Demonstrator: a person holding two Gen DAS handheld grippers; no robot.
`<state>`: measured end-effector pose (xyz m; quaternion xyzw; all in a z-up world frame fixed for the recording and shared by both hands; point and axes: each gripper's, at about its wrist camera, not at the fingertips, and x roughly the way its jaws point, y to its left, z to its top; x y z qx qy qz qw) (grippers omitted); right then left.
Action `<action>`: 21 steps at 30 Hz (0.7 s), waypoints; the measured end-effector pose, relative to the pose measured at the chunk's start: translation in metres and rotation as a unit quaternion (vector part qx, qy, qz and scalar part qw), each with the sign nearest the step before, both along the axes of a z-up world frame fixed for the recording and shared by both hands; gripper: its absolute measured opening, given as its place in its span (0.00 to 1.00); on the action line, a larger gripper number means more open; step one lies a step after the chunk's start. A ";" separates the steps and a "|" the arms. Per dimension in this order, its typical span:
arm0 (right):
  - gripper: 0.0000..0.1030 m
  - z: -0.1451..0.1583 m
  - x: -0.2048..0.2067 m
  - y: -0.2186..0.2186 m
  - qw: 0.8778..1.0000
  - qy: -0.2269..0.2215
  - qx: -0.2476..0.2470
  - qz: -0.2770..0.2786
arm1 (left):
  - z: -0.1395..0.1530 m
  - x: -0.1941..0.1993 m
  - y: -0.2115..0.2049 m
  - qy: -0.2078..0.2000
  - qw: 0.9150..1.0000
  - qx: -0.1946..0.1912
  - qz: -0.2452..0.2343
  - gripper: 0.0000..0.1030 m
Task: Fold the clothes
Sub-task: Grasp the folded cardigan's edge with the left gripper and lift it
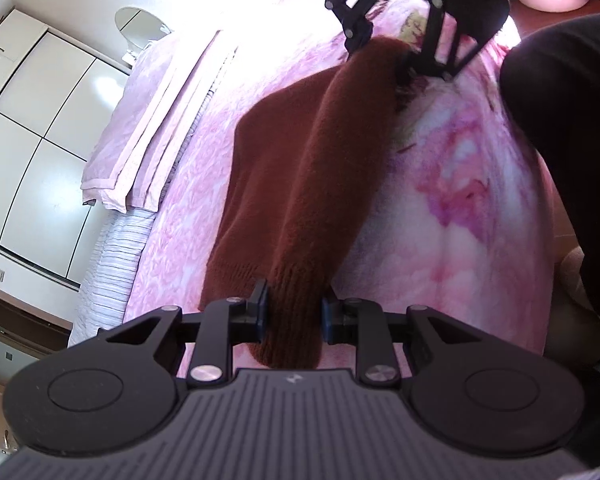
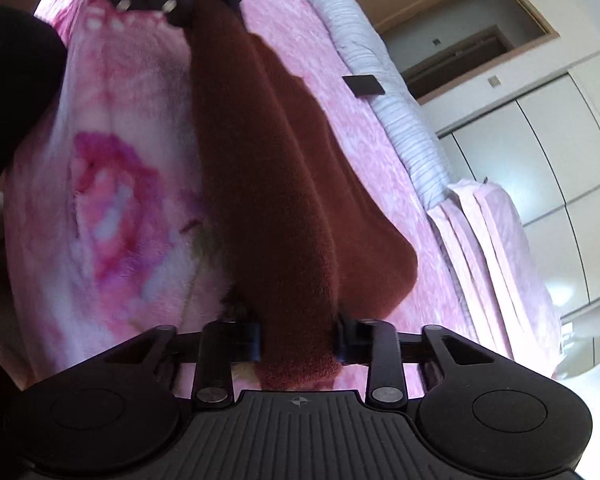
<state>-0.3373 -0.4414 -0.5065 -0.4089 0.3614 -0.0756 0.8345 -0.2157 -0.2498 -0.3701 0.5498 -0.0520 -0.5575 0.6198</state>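
Observation:
A rust-brown knitted sweater lies over a pink floral blanket on the bed. My left gripper is shut on one end of a raised fold of the sweater, at its ribbed hem. My right gripper is shut on the other end of the same fold. The fold hangs stretched between the two grippers while the rest of the sweater rests on the bed. Each gripper shows at the top of the other's view: the right one, the left one.
A folded pale pink quilt lies at the far side of the bed, beside a striped mattress edge. White wardrobe doors stand behind. A person's dark clothing is close on the near side. A dark flat object lies on the bed.

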 end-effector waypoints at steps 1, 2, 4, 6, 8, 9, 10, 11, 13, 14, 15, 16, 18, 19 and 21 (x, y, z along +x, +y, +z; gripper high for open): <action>0.29 0.007 -0.005 0.004 1.000 -0.005 0.009 -0.003 | 0.001 -0.002 0.004 -0.001 1.000 -0.002 0.001 0.21; 0.29 0.014 -0.010 0.008 1.000 -0.009 0.017 -0.006 | 0.001 -0.005 0.008 0.004 1.000 -0.002 0.003 0.21; 0.29 0.022 -0.021 0.024 0.999 -0.009 0.034 -0.007 | -0.002 -0.009 0.019 0.019 1.000 0.000 0.010 0.21; 0.29 0.012 -0.029 0.037 0.999 0.004 0.039 0.003 | -0.011 -0.012 0.025 0.022 1.000 0.009 0.014 0.21; 0.31 0.002 -0.031 0.042 0.999 0.004 0.033 0.004 | -0.019 -0.016 0.028 0.017 1.000 0.013 0.015 0.21; 0.32 -0.001 -0.031 0.043 1.000 0.001 0.027 0.003 | -0.020 -0.018 0.028 0.013 1.000 0.012 0.016 0.22; 0.32 -0.004 -0.031 0.044 1.000 -0.003 0.022 0.003 | -0.019 -0.019 0.028 0.009 1.000 0.012 0.016 0.22; 0.34 -0.002 -0.030 0.044 1.000 -0.005 0.026 0.000 | -0.019 -0.019 0.027 0.009 1.000 0.012 0.017 0.22; 0.38 -0.003 -0.028 0.045 1.000 -0.005 0.016 0.001 | -0.018 -0.020 0.026 0.008 1.000 0.014 0.017 0.24; 0.40 -0.003 -0.027 0.046 1.000 -0.004 0.011 0.002 | -0.019 -0.021 0.027 0.003 1.000 0.016 0.016 0.25; 0.40 -0.006 -0.029 0.046 1.000 -0.003 0.002 0.005 | -0.020 -0.023 0.028 -0.001 1.000 0.017 0.014 0.27; 0.41 -0.009 -0.030 0.046 1.000 -0.001 -0.007 0.008 | -0.021 -0.024 0.028 -0.004 1.000 0.020 0.014 0.29; 0.41 -0.011 -0.031 0.044 1.000 -0.002 -0.016 0.011 | -0.023 -0.026 0.029 -0.009 1.000 0.023 0.015 0.30; 0.41 -0.011 -0.032 0.044 1.000 -0.003 -0.017 0.012 | -0.024 -0.028 0.029 -0.014 1.000 0.023 0.014 0.31; 0.41 -0.011 -0.030 0.043 1.000 -0.001 -0.017 0.011 | -0.025 -0.030 0.030 -0.026 0.999 0.023 0.011 0.32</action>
